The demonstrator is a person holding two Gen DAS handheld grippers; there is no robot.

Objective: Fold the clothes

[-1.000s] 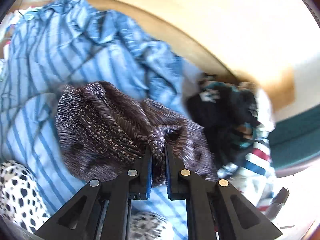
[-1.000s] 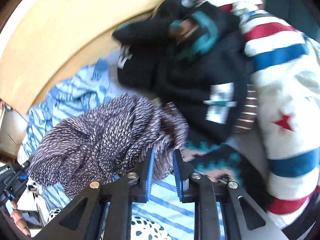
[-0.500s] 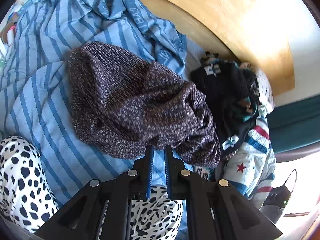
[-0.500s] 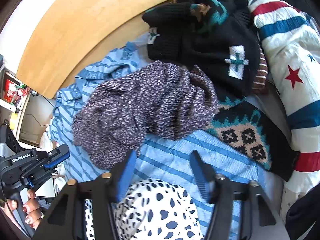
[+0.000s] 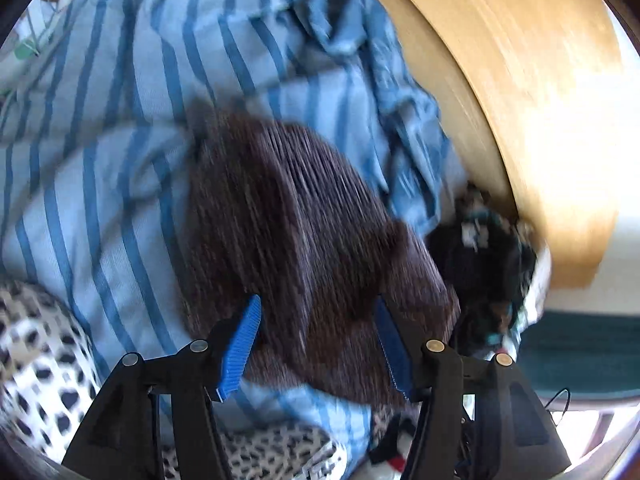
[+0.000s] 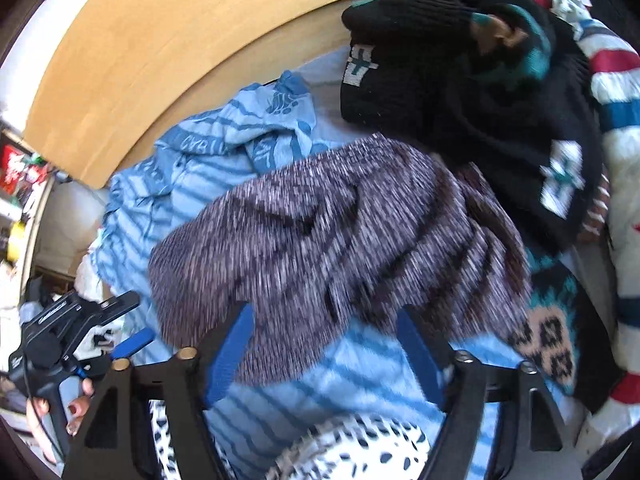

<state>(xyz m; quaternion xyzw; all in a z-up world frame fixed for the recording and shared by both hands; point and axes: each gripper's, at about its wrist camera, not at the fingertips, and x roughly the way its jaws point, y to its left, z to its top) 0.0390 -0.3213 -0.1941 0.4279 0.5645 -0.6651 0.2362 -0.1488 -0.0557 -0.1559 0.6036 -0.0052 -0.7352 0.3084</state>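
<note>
**Both claws spread over the marled sweater, nothing gripped**

Closest to me there's a black-and-white spotted cushion (image 6: pixel 352 452) at the near edge of the bed. Just above it, the right gripper (image 6: pixel 324 344) has its blue pads wide apart, hovering over the near hem of the purple-grey marled knit sweater (image 6: pixel 332 232). The left gripper (image 5: pixel 318 342) is spread as well, the sweater filling the gap between its pads, though that view is blurry and I can't say whether they touch the fabric. Neither claw is pinching anything.

The sweater lies in a rumpled heap on the blue striped duvet (image 5: pixel 120 200), bunched rather than flat. To its right, touching it, sits a black knit with teal and white patterns (image 6: pixel 460 92), and beyond that a white fabric with red and blue stripes (image 6: pixel 616 120). The wooden headboard (image 6: pixel 160 52) runs along the back.

My read: folding proper hasn't started, this is the pick-up-and-spread-out stage. Next move probably needs each claw to close on a separate edge, hem or shoulders, then pull apart so the thing lies flat. Grabbing a thick bunched bit would just drag the lump around.
</note>
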